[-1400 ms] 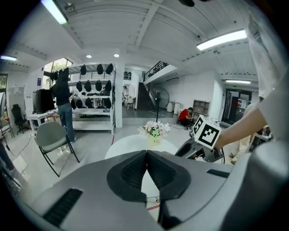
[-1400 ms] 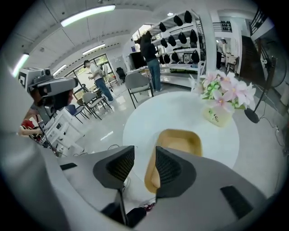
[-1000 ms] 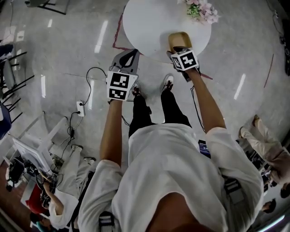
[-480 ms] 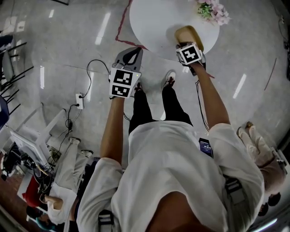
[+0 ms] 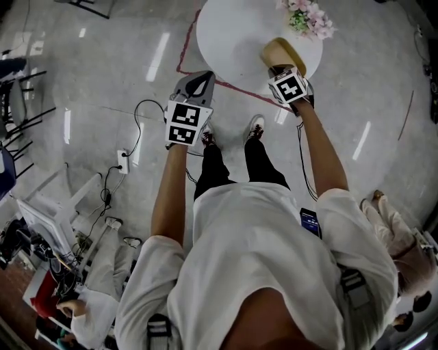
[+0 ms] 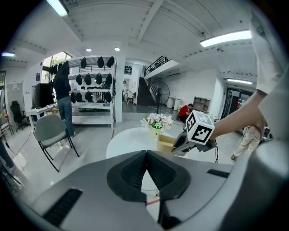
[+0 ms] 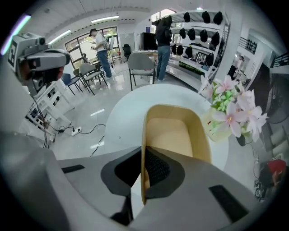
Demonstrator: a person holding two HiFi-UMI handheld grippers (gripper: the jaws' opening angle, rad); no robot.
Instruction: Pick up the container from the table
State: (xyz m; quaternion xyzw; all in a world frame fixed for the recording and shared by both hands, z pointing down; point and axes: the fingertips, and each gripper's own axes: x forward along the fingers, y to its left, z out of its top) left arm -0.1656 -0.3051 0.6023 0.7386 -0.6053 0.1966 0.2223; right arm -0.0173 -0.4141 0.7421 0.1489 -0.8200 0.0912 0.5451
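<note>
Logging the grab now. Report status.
Right gripper shut on container wall. Left gripper shut, empty, short of the table. Flowers close beside container.

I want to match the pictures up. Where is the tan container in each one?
Head view: the container is near the top, right of middle.
Left gripper view: the container is small, just right of centre.
Right gripper view: the container is big, in the middle, its wall pinched in the right gripper.
Shared landmark: the pink flowers beside it.
</note>
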